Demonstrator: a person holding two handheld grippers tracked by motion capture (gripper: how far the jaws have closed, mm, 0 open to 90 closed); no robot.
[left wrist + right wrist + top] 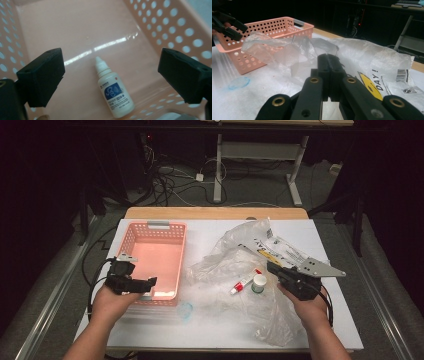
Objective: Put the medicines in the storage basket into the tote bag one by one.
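Open jaws — dropper bottle point(113, 93) between, untouched, on basket point(160, 27) floor

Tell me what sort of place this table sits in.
Likely a lab or recording workspace, not a home: a white-topped table in a dark room, loose cables across the floor behind it, and a metal-legged desk beyond.

small print on the dropper bottle point(113, 92) label is unreadable.

Left tool point(150, 281) points right, jaws wide apart — right tool point(270, 266) points left, jaws pressed together
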